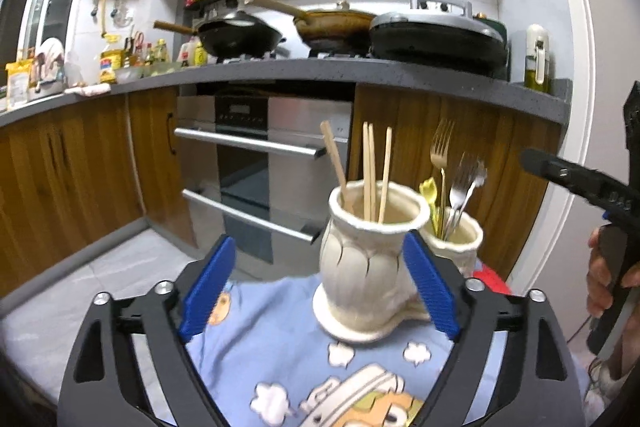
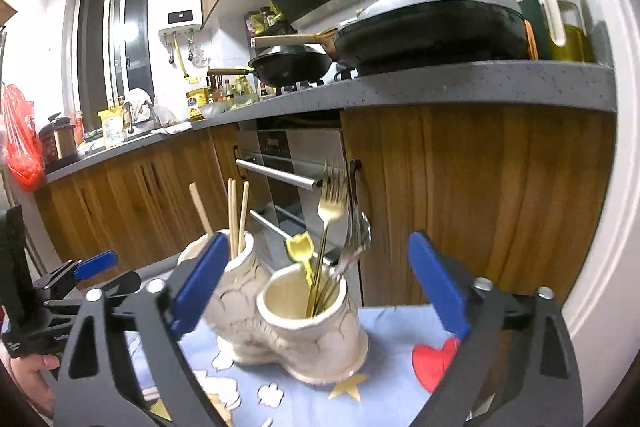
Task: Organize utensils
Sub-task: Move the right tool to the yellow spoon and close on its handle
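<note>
We have both tools held low in front of the twin-cup ceramic utensil holder point(image 2: 296, 323), which stands on a blue cartoon-print cloth point(image 1: 280, 347) before the oven point(image 1: 256, 163). The left gripper point(image 1: 318, 287) has its blue pads spread wide apart and holds nothing; its right pad sits just beside, perhaps brushing, the cup with the chopsticks point(image 1: 370, 171). The right gripper point(image 2: 314, 285) is likewise wide apart and empty, and it frames the cup that holds the forks point(image 2: 346, 227) and a small yellow spoon point(image 2: 300, 247).

As we judge it, the sorting looks nearly done: wooden sticks in the left cup, metal cutlery in the right, and no loose piece shows on the cloth in either view. The step in hand seems to be a last tidy or check.

To do it well, we:
- keep the left pads off the holder's wall, since a nudge could tip the tall chopsticks;
- approach any leaning fork from above, closing on the handle rather than the tines;
- steady the holder's base with one tool if the other pulls on a utensil;
- move slowly, as the cloth may slide under the holder.
</note>
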`<state>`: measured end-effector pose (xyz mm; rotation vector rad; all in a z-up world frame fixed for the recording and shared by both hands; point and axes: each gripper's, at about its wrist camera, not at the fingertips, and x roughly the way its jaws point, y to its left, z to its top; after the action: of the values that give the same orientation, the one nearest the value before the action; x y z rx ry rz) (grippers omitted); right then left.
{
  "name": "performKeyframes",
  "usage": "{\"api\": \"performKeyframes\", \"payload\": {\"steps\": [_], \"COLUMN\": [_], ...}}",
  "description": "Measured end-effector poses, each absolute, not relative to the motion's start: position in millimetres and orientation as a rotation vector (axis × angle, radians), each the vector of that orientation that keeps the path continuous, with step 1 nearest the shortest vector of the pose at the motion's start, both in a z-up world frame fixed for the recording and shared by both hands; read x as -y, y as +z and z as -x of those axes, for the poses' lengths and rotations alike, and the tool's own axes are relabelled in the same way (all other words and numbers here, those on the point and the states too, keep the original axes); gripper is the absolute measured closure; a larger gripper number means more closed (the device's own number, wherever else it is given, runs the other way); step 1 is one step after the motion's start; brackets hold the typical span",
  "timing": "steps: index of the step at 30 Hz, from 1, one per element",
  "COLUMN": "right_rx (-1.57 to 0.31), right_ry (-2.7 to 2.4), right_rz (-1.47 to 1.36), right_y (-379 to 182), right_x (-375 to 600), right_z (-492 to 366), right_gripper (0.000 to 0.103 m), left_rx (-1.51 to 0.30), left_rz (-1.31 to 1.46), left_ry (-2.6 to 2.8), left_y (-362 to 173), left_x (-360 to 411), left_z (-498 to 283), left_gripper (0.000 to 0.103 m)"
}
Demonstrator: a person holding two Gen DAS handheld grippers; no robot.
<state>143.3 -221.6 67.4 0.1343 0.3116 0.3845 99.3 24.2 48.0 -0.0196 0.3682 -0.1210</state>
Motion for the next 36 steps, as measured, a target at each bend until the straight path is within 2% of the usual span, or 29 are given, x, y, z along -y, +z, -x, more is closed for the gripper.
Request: {"api": "performKeyframes", "payload": {"steps": [6, 22, 36], "right_rx": [-0.412, -0.649, -0.729], "right_ry": [0.363, 0.373, 0.460], "right_rz": [-0.115, -0.078, -0.014], "right_y": [48, -19, -38], "right_x": [228, 231, 203], "right_z": [-126, -93, -72], "right_gripper": [0.005, 0.005, 0.005], "left_rx": [-0.436, -0.669, -0.746], "left_rz": [-0.034, -0.023, -0.021], "left_ry": [-0.074, -0.088, -0.092], "left_y": [34, -18, -33], "left_x": [-23, -13, -13], "left_z": [-76, -34, -12], "left_gripper": [0.008, 0.008, 0.008]}}
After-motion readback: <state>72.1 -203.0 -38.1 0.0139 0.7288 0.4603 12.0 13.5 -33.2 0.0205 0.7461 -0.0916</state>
